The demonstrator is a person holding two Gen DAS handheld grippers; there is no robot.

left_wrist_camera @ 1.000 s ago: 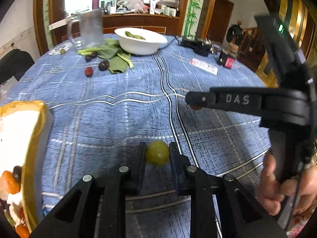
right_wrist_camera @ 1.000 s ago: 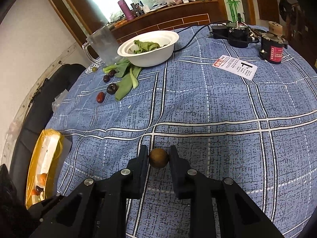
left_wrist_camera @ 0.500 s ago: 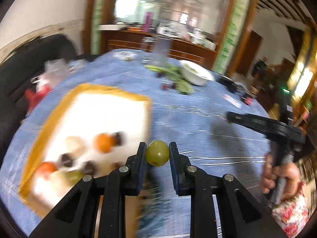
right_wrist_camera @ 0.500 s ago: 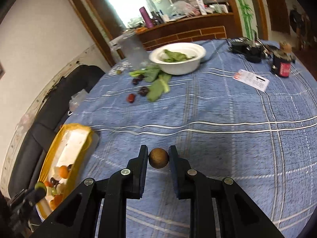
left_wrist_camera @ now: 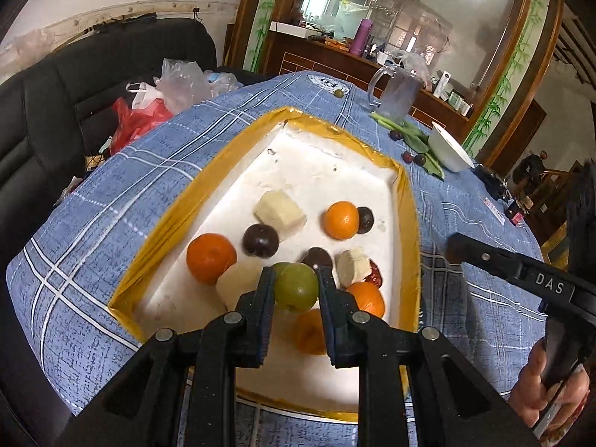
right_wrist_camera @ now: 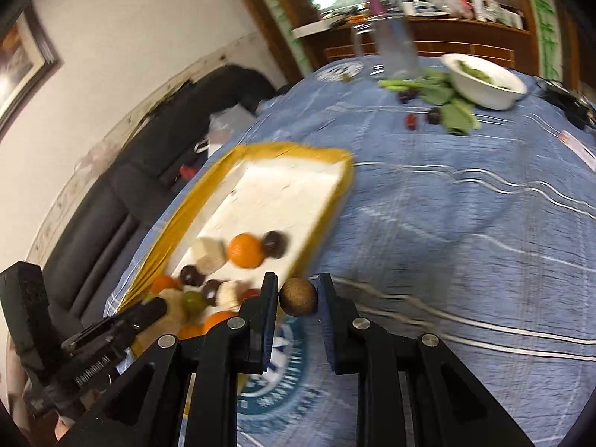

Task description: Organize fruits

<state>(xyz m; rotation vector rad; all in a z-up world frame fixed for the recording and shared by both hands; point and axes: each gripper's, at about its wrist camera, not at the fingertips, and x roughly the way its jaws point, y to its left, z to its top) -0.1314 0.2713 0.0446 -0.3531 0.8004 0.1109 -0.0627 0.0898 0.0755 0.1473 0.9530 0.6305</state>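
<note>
My left gripper is shut on a green round fruit and hangs over the near part of a white tray with a yellow rim. In the tray lie oranges, dark plums and pale cut pieces. My right gripper is shut on a small brown round fruit, over the blue cloth just right of the tray's near corner. The right view also shows the left gripper with the green fruit over the tray; the left view shows the right gripper's finger at the tray's right.
On the blue checked tablecloth farther back lie loose plums, green leaves, a white bowl and a clear jug. A black sofa with plastic bags stands left of the table. A hand grips the right tool.
Both grippers have swung left across the table with their fruits still clamped. The left one went from the bare cloth to above the tray; the right one came up to the tray's right edge.
</note>
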